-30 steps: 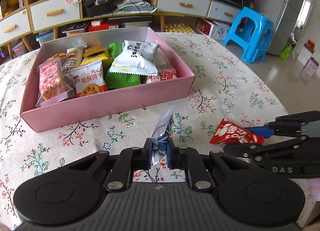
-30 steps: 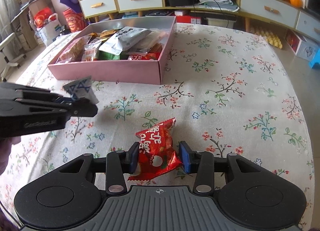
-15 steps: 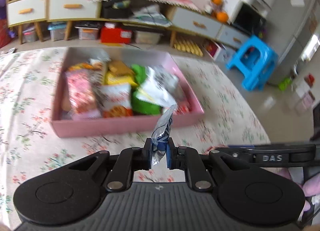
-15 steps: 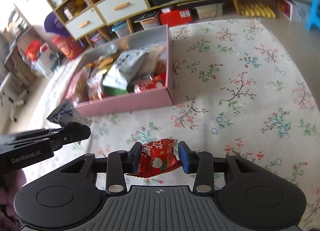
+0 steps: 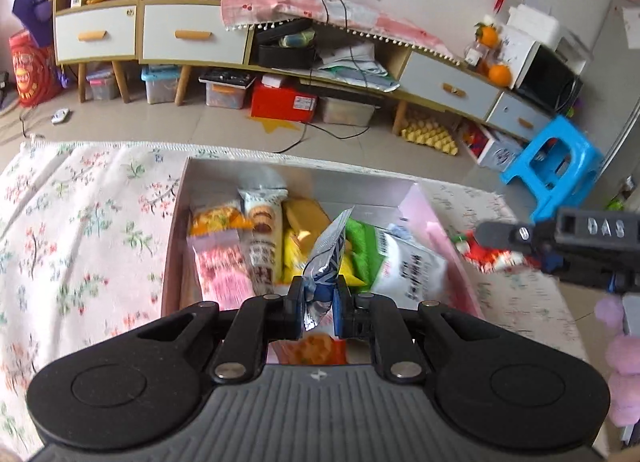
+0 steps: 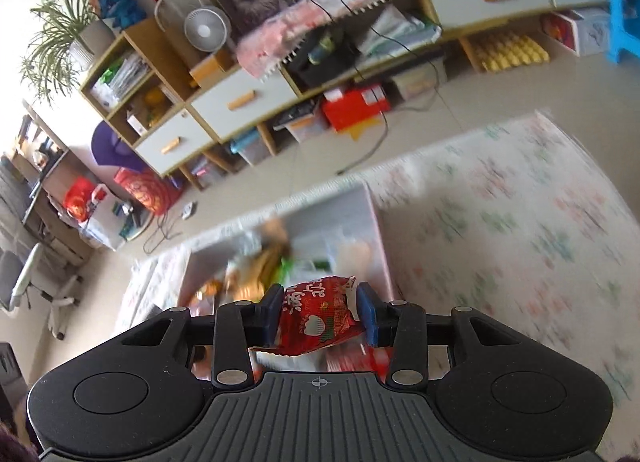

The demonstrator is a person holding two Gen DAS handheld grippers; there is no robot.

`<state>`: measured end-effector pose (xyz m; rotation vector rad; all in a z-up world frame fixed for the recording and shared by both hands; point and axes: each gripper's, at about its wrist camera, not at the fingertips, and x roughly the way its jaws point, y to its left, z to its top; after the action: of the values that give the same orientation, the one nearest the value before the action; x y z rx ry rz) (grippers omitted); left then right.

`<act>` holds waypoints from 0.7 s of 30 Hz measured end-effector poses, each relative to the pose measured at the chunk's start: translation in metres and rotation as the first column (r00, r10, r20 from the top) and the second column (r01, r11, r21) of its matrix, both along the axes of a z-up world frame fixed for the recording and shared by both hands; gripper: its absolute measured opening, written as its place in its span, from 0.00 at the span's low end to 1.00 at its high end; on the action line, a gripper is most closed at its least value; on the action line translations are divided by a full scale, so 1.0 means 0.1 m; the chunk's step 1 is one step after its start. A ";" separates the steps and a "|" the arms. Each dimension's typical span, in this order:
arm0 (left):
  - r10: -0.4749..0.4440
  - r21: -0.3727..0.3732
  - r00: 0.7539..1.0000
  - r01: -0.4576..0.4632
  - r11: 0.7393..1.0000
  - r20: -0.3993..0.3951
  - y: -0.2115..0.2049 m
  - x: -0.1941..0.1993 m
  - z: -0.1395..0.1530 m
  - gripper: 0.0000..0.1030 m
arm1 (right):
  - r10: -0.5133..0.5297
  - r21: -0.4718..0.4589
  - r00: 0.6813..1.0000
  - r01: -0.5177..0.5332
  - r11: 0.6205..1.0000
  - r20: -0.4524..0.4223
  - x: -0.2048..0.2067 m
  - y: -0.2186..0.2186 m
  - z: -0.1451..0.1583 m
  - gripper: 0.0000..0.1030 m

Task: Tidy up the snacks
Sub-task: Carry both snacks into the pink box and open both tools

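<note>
Both grippers have come up off the worktop and now hang over the pink box. The left gripper is clenched on a silver packet, pinched by its bottom edge so it stands up clear of the box's snacks. The right gripper, nearer the box's right wall, squeezes a red packet across its middle. Looks set for a drop-in.

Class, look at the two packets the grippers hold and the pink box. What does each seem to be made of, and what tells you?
Silver-blue packet: looks like metallised plastic film; it glints and creases sharply. Red packet: probably glossy printed plastic film, crinkled with a crimped edge. Pink box: likely matte cardboard, with thin, flat, straight walls.
</note>
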<state>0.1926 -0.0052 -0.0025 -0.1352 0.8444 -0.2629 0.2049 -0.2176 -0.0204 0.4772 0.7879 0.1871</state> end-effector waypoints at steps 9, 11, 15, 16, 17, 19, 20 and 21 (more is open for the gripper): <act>-0.013 0.101 1.000 0.012 0.995 0.012 0.05 0.28 -0.13 0.12 | 0.000 -0.043 1.000 0.000 0.999 0.011 0.51 0.22 -0.29 0.38; -0.009 0.103 1.000 0.008 0.995 0.010 0.08 0.33 -0.17 0.12 | -0.003 -0.052 1.000 0.004 0.999 0.016 0.57 0.21 -0.32 0.38; -0.011 0.114 1.000 0.008 0.993 0.026 0.11 0.37 -0.22 0.12 | 0.002 -0.073 1.000 0.000 0.997 0.025 0.68 0.24 -0.36 0.38; -0.011 0.106 0.999 0.008 0.994 0.031 0.12 0.38 -0.22 0.12 | 0.006 -0.082 1.000 -0.004 0.997 0.026 0.70 0.26 -0.37 0.38; -0.010 0.098 0.999 0.007 0.995 0.033 0.13 0.38 -0.23 0.12 | 0.011 -0.088 1.000 -0.009 0.996 0.027 0.72 0.27 -0.37 0.38; -0.013 0.084 0.999 0.009 0.996 0.038 0.14 0.39 -0.23 0.13 | 0.022 -0.087 0.999 -0.020 0.996 0.030 0.74 0.29 -0.38 0.38; -0.016 0.078 0.999 0.013 0.997 0.039 0.13 0.40 -0.23 0.18 | 0.030 -0.080 0.999 -0.027 0.996 0.032 0.74 0.29 -0.38 0.40; -0.019 0.073 0.999 0.016 0.997 0.045 0.13 0.40 -0.23 0.22 | 0.032 -0.074 0.999 -0.030 0.997 0.032 0.74 0.30 -0.38 0.40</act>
<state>0.2323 0.0080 -0.0256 -0.0537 0.8089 -0.2502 0.2789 -0.1880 -0.0585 0.3912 0.7671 0.1934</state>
